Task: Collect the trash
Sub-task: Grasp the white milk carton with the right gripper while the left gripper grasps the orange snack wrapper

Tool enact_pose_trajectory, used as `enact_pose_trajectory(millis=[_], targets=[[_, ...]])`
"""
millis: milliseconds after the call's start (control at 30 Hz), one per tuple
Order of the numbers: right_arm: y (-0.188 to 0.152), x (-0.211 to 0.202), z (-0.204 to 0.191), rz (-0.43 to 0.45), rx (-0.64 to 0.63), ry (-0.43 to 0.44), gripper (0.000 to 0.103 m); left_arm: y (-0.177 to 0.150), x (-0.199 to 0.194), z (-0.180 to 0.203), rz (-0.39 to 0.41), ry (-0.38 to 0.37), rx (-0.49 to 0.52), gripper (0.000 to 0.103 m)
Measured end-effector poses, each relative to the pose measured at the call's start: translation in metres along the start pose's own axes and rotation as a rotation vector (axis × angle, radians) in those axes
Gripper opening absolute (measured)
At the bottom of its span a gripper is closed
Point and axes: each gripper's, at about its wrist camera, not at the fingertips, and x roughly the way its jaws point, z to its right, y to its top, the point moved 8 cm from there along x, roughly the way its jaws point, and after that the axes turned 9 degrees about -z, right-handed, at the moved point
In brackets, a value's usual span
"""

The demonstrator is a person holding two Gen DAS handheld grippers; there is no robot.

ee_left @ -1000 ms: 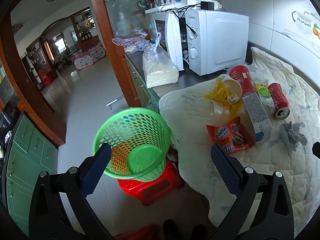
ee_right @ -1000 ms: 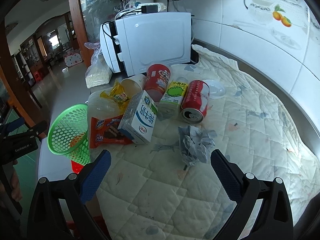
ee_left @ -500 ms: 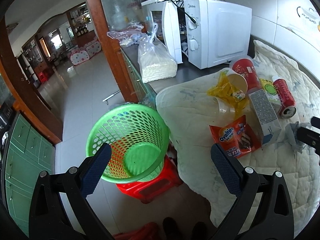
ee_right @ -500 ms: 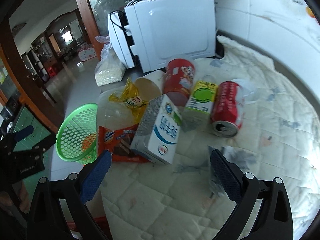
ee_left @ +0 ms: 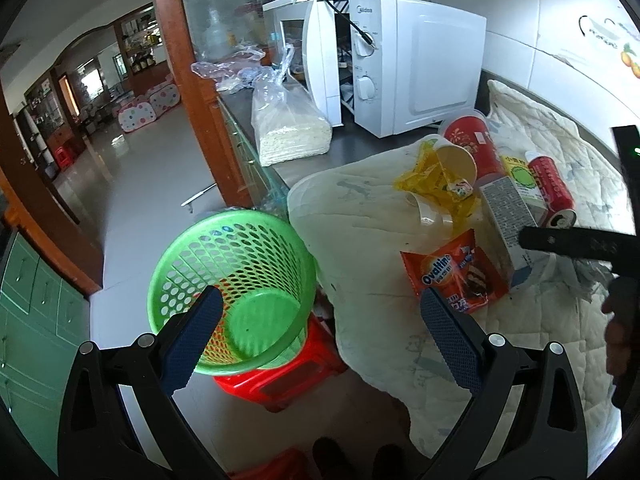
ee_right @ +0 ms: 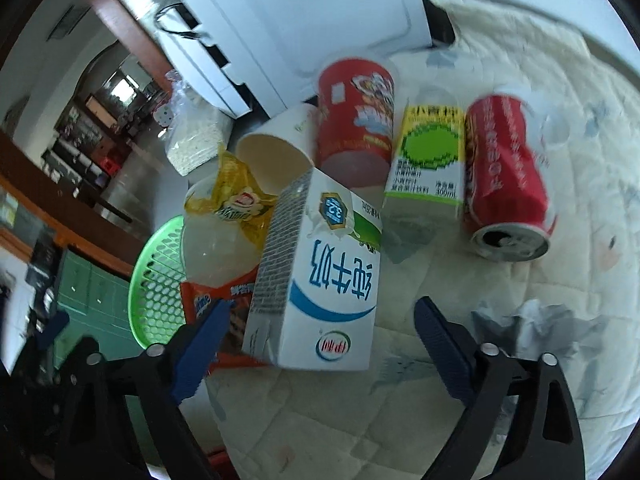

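Note:
A white and blue milk carton (ee_right: 320, 272) lies on the quilted cloth (ee_right: 560, 60). My right gripper (ee_right: 320, 310) straddles the carton's near end; its jaws are closing and the pads do not touch it. Behind the carton lie a red can (ee_right: 504, 176), a green juice box (ee_right: 430, 160), a red cup (ee_right: 356, 120), a paper cup (ee_right: 276, 152) and a yellow wrapper (ee_right: 236, 200). Crumpled grey paper (ee_right: 536, 328) sits to the right of the gripper. My left gripper (ee_left: 320, 300) hangs open and holds nothing above the green basket (ee_left: 192, 260).
The basket stands on a red stool (ee_left: 280, 380) beside the counter's edge. An orange Ovaltine packet (ee_left: 452, 272) lies near that edge. A white microwave (ee_left: 420, 68) and a bag of white grains (ee_left: 288, 128) stand at the back. Tiled wall bounds the right.
My right gripper has dropped and swung left, from over the crumpled paper to around the milk carton, and has come into the left wrist view. The left gripper has barely shifted.

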Motion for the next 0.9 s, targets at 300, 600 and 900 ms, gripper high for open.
enact_pose_trajectory(millis=[300, 600, 900], targets=[[0.013, 0.024, 0.01, -0.043, 0.074, 0.055, 0.085, 0.0, -0.001, 0.017, 0.016, -0.11, 0.053, 0.097], [0.008, 0.03, -0.001, -0.05, 0.051, 0.108, 0.07, -0.003, 0.016, 0.045, -0.03, -0.281, 0.121, 0.097], [-0.002, -0.009, -0.006, 0.024, -0.033, 0.052, 0.063, 0.003, 0.054, 0.06, -0.138, -0.382, 0.04, 0.09]])
